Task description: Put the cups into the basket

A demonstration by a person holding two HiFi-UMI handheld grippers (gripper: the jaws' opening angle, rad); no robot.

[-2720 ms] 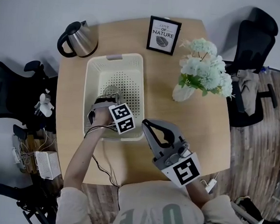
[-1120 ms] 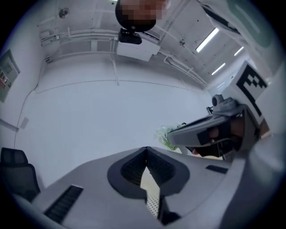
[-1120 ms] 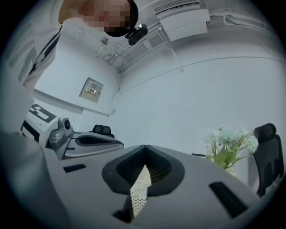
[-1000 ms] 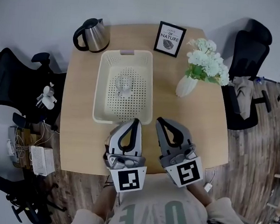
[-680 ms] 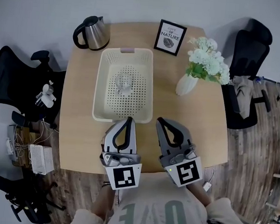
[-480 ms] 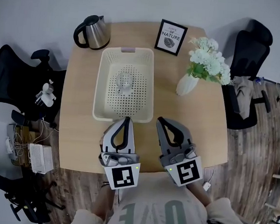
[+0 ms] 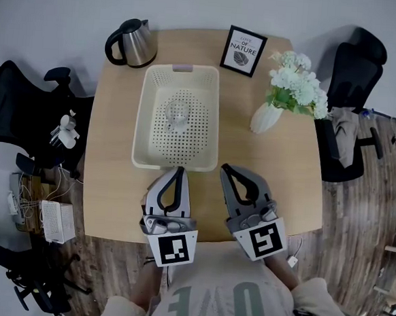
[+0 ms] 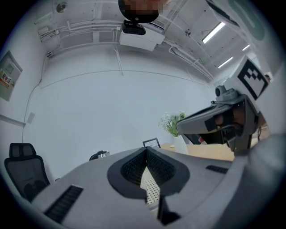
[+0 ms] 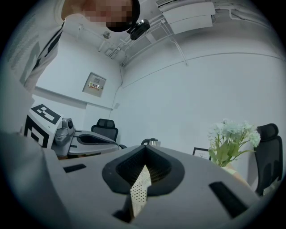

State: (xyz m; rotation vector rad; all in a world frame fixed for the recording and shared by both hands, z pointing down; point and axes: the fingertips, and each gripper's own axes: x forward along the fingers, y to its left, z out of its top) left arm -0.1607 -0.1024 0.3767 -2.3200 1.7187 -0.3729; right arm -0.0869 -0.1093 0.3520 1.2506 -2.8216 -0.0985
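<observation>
A clear glass cup (image 7: 177,115) stands inside the cream perforated basket (image 7: 146,126) on the wooden table; no gripper touches it. My left gripper (image 7: 178,169) hovers just in front of the basket's near rim, jaws shut with nothing between them. My right gripper (image 7: 225,169) is beside it to the right over bare tabletop, also shut and empty. In the left gripper view the jaws (image 8: 146,150) meet at the tips, and a strip of the basket (image 8: 151,190) shows through the gap. The right gripper view shows its jaws (image 9: 145,149) closed the same way.
A steel kettle (image 7: 132,41) stands at the table's far left corner. A framed leaf print (image 7: 244,50) and a white vase of pale flowers (image 7: 289,89) stand at the far right. Black office chairs (image 7: 359,64) flank the table. Cables and boxes lie on the floor at left.
The left gripper, earlier down in the basket at the cup, has drawn back to the near rim without the cup. Over the last second it drifted slightly left. The right gripper barely moved.
</observation>
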